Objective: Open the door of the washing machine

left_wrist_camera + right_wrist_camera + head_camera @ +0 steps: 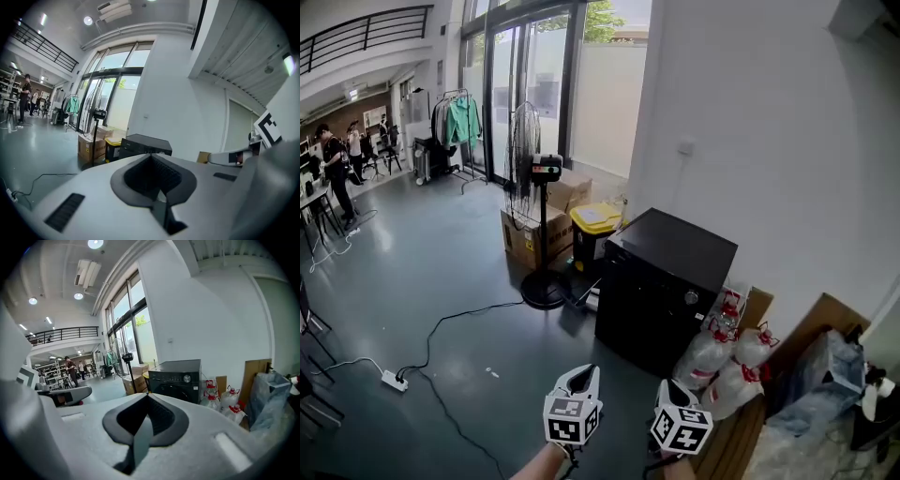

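**Door not yet touched, both grippers far from the machine**

The washing machine (664, 286) is a black box that stands on the floor against the white wall, ahead of the person and a little to the right. In the right gripper view its front shows with a row of controls, a round knob and the dark round door below; the door appears to lie flush, so I judge it closed.

The left gripper (582, 374) and the right gripper (671, 385) are held low in front of the person, well apart from the machine. Both have their jaws pressed together with nothing between them. So nothing of the task is done. What is left, I think, is to walk up, find the door's edge or handle, and pull it open.

Beside the machine's right side stand several clear water jugs (724, 361), very near its corner. On its left are a yellow-lidded bin (596, 219), a cardboard box (523, 240) and a standing fan (533, 169), whose base lies near the front corner. A cable with a power strip (394, 380) runs over the floor at the left. The floor directly before the door looks free, but the door's swing could meet the fan base or the jugs.
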Tool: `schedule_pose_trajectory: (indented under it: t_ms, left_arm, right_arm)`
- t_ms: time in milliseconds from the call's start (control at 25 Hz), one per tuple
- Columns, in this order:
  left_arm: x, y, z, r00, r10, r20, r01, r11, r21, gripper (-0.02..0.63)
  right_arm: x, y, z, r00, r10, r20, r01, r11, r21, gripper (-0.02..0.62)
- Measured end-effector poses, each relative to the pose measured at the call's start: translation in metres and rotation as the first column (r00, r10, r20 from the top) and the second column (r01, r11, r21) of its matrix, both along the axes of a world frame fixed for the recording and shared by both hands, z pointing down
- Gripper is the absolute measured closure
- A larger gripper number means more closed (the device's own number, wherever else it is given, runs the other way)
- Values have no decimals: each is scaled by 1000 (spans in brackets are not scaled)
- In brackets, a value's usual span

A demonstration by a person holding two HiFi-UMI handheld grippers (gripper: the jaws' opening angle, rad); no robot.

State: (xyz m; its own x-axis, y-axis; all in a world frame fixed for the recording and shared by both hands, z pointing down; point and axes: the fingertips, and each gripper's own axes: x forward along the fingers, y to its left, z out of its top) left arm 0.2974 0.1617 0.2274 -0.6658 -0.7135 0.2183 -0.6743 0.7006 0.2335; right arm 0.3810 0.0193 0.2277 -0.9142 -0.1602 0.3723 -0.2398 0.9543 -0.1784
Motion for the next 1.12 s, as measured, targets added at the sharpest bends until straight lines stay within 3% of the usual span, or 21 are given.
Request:
schedule_pose_trajectory:
  t_ms: [200, 640, 1120]
  left_arm:
    - [-5, 20, 2, 999, 24, 23, -23, 999, -26, 601]
    - [-41, 38, 31, 999, -6, -40, 5, 1000, -28, 601]
    - [-142, -10, 29, 1000, -8, -8, 7, 998, -59, 601]
  right_arm:
    - [-5, 19, 6, 1000, -3, -28, 3, 1000, 10, 591]
    - [-38, 22, 28, 997, 4, -76, -4, 1000, -10, 591]
    - [-144, -33, 33, 998, 27, -64, -28, 1000, -9, 591]
